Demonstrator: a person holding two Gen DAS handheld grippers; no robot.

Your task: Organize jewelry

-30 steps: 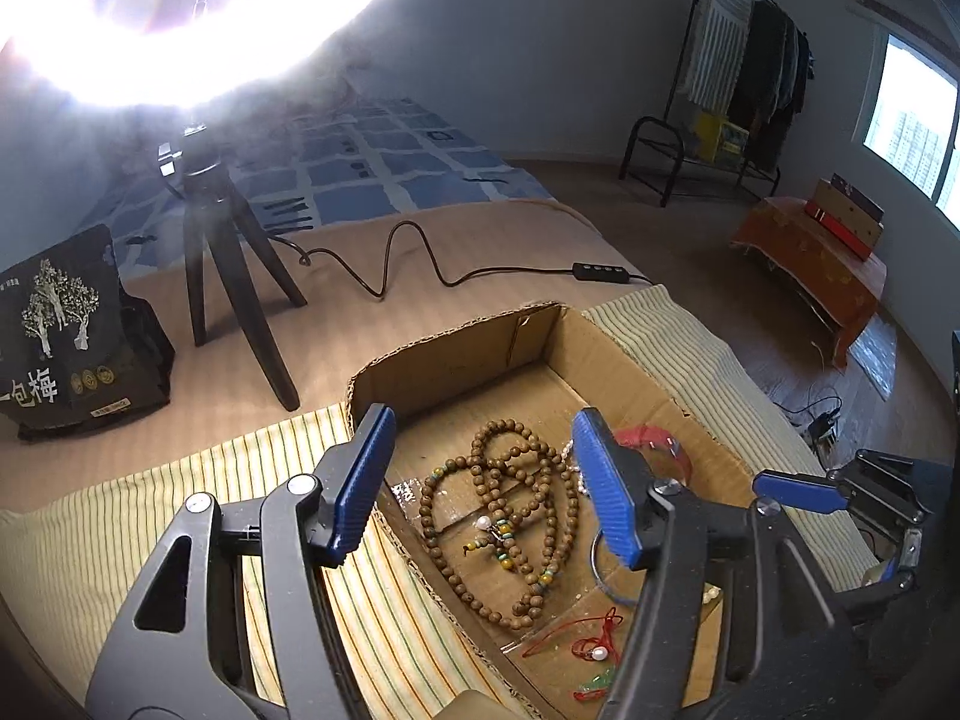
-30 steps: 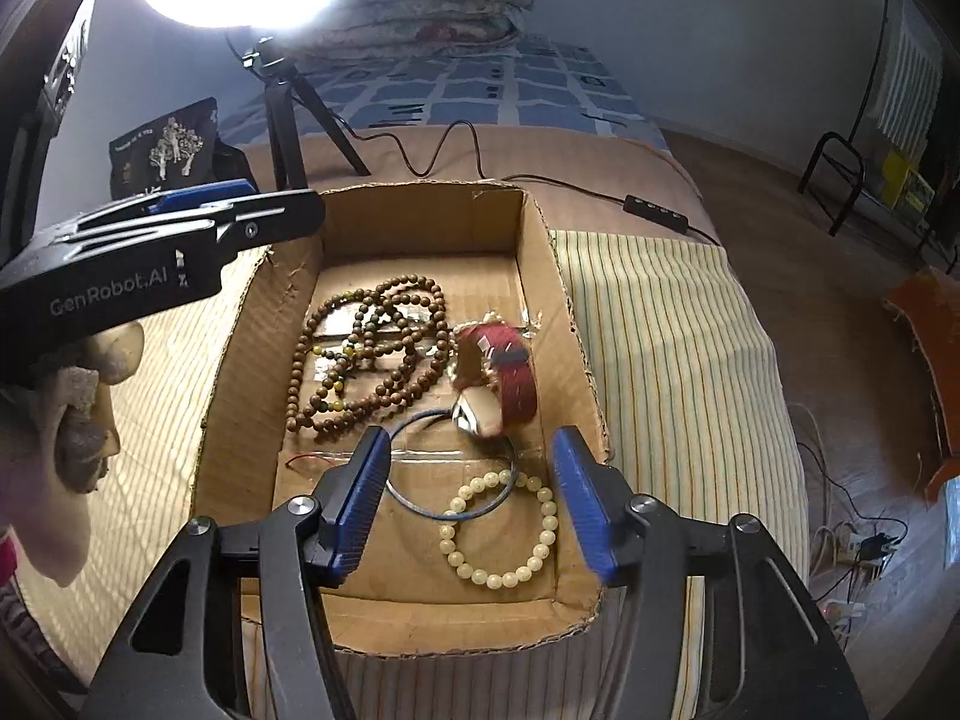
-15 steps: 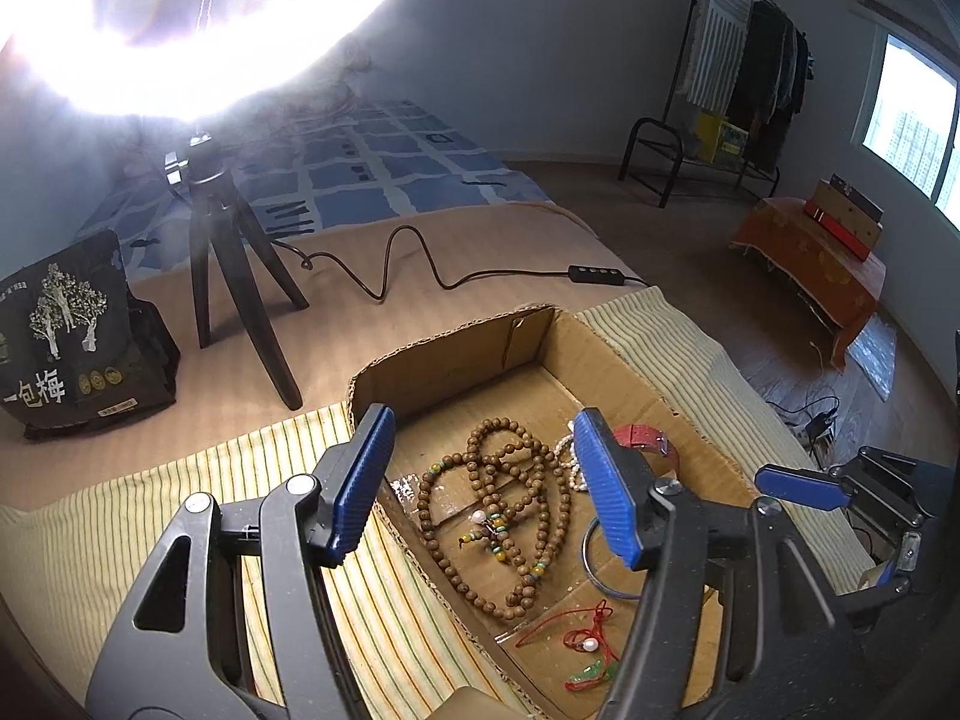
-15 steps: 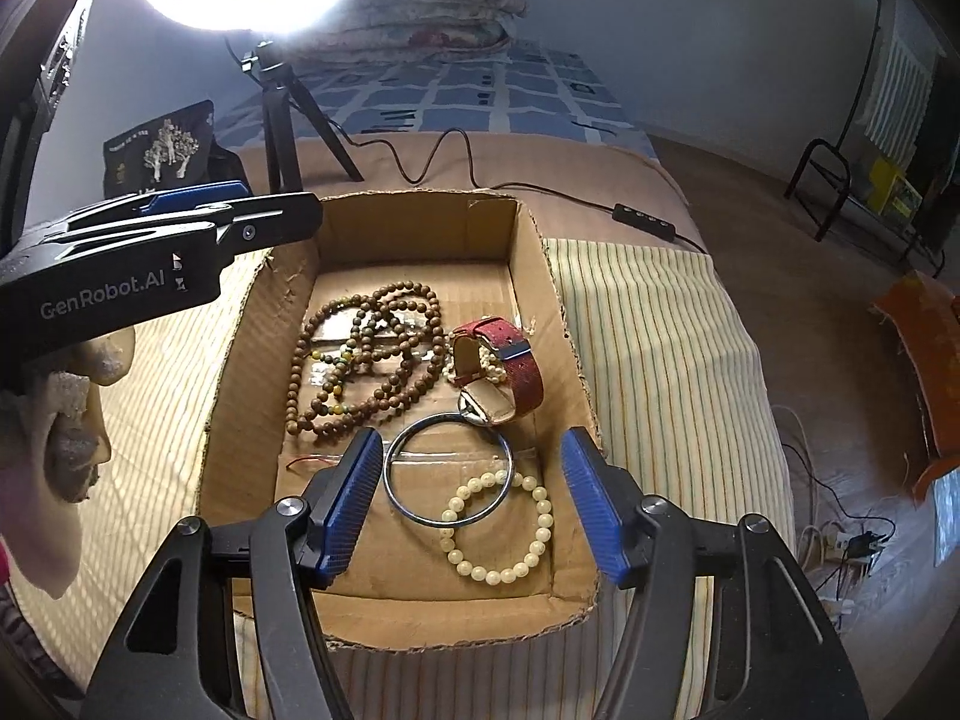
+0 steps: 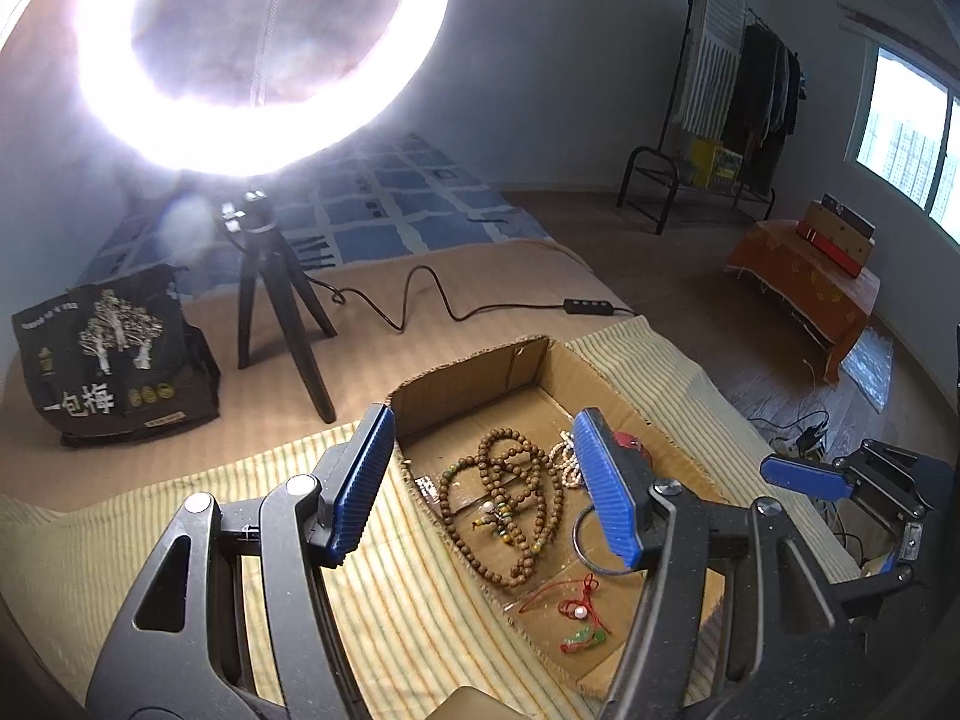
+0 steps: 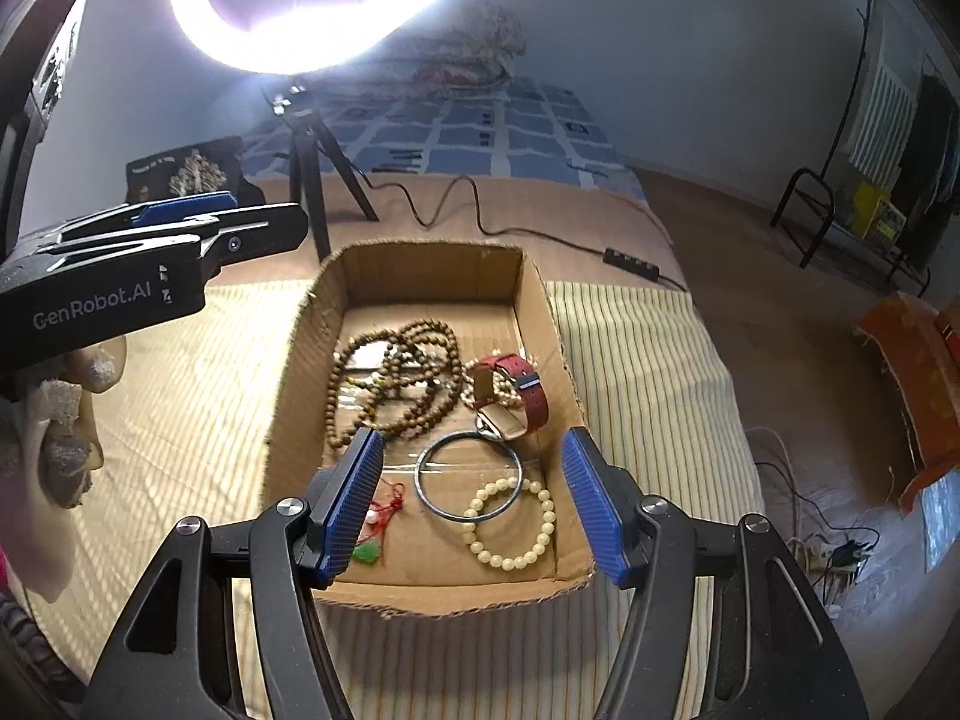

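While hovering above cardboard box (image 6: 300, 360) on striped mat, left gripper (image 5: 480, 486) and right gripper (image 6: 468, 504) both spread, nothing pinched. Inside box: wooden bead necklace (image 6: 396, 378) toward far wall, red-strap watch (image 6: 516, 390) beside it, metal bangle (image 6: 468, 474) overlapping cream bead bracelet (image 6: 510, 522) nearer front wall, red cord pendant (image 6: 378, 516) at front-left corner.

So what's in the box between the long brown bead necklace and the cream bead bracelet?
A thin metal ring, lying flat on the cardboard box floor; the right wrist view shows it best.
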